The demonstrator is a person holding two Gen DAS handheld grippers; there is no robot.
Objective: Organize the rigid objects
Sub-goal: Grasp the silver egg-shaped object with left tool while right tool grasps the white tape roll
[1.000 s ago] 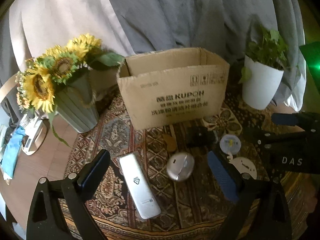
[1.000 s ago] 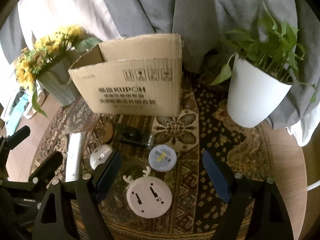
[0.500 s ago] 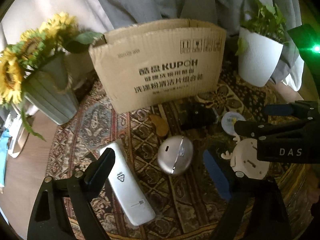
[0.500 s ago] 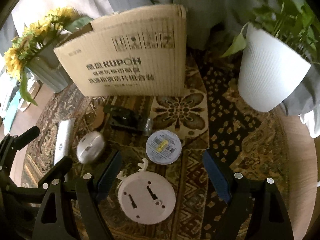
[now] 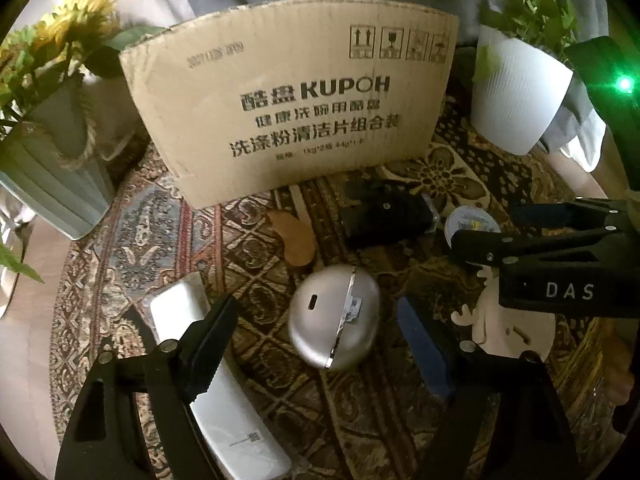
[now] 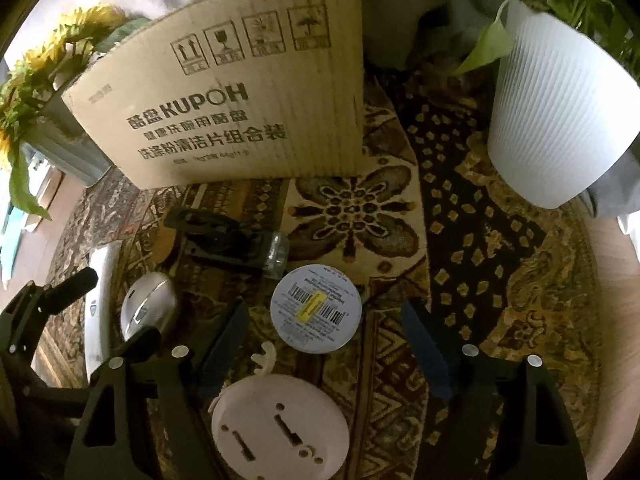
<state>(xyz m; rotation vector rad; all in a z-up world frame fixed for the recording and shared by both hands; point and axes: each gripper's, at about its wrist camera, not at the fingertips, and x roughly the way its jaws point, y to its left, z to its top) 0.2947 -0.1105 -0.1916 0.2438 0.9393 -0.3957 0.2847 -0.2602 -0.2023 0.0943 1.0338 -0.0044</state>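
Patterned rug on round wooden table is filling both views now, since both grippers are dropping in lower and closer than a second ago. Left gripper is closing, silver egg-shaped case sitting between its jaws but pads not yet touching it; white slab device is lying just beside, partly under the left finger. Right gripper is closing too, straddling the round white labelled tin, no contact yet, with the antlered white disc nearest the camera. Farther back, black clamp-like gadget, then cardboard box upright, now looming larger than earlier. Looks like a dual pick is starting, box being the likely drop target.
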